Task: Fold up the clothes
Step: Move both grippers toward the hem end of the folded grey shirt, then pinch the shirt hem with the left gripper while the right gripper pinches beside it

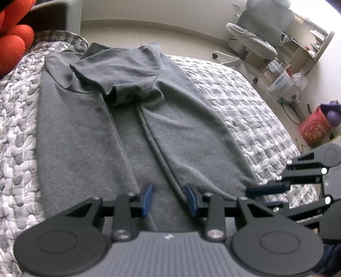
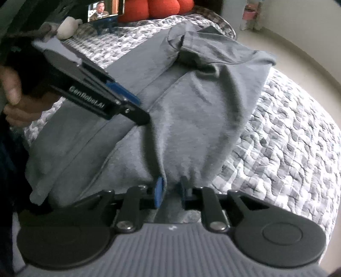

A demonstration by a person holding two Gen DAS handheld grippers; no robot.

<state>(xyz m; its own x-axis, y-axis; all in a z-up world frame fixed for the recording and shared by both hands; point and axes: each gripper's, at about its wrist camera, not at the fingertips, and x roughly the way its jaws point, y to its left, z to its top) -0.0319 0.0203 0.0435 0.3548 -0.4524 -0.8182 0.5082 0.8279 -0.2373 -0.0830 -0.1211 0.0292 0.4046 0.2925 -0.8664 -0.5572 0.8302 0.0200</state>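
Note:
A grey T-shirt (image 1: 102,132) lies flat on the quilted bed (image 1: 245,102), both sides folded in to the middle and a sleeve lying across the chest. My left gripper (image 1: 169,198) hovers over the hem near the centre fold, jaws apart with flat cloth below them and nothing pinched. It also shows in the right wrist view, where the left gripper (image 2: 142,110) points down at the fold. My right gripper (image 2: 171,187) is shut on the shirt's (image 2: 191,110) lower right hem, which bunches up between the pads. The right gripper (image 1: 253,197) appears at the shirt's corner.
Red plush cushions (image 2: 162,8) and a lit screen (image 2: 104,9) sit at the bed's head. Off the right side stand an office chair (image 1: 255,36), shelves, and a red bag (image 1: 315,127) on the floor. A hand (image 2: 17,100) holds the left gripper.

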